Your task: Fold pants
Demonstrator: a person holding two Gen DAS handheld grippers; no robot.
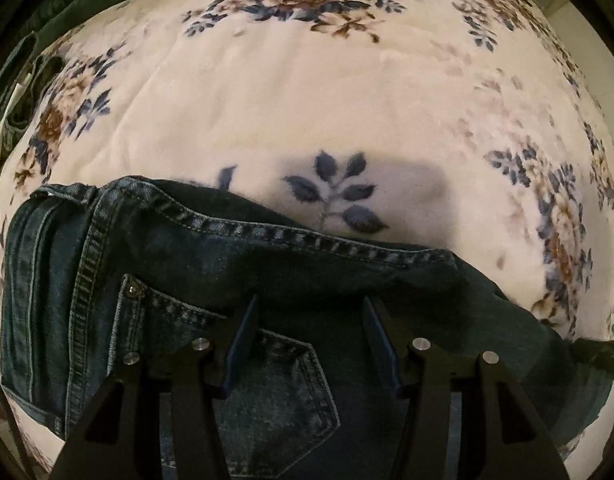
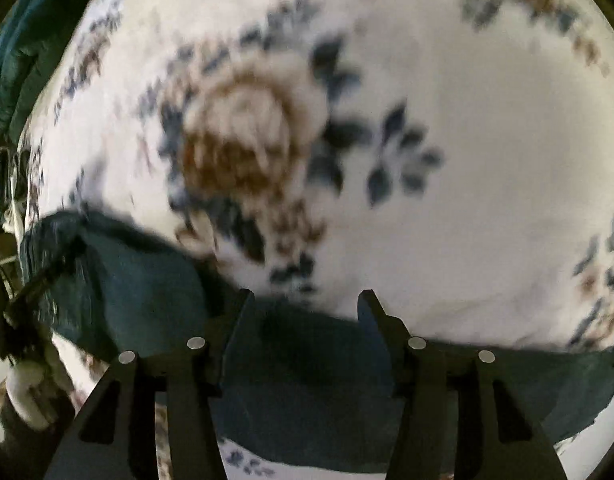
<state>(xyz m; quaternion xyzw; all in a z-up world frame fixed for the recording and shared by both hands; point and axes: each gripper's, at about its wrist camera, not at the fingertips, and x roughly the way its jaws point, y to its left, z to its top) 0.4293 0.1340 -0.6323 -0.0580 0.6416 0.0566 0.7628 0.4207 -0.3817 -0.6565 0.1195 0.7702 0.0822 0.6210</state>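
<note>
Dark blue jeans lie on a cream blanket with blue and brown flowers. Their stitched waistband runs across the left wrist view, and a back pocket faces up. My left gripper points down over that pocket, its fingers apart and no fabric pinched between them. In the blurred right wrist view, my right gripper stands open above another stretch of the jeans, near their edge on the blanket. Nothing is gripped between its fingers.
Dark green fabric lies beyond the blanket's far left edge, and shows again as dark green fabric in the right wrist view. A dark, blurred object sits at the left of that view, over the jeans.
</note>
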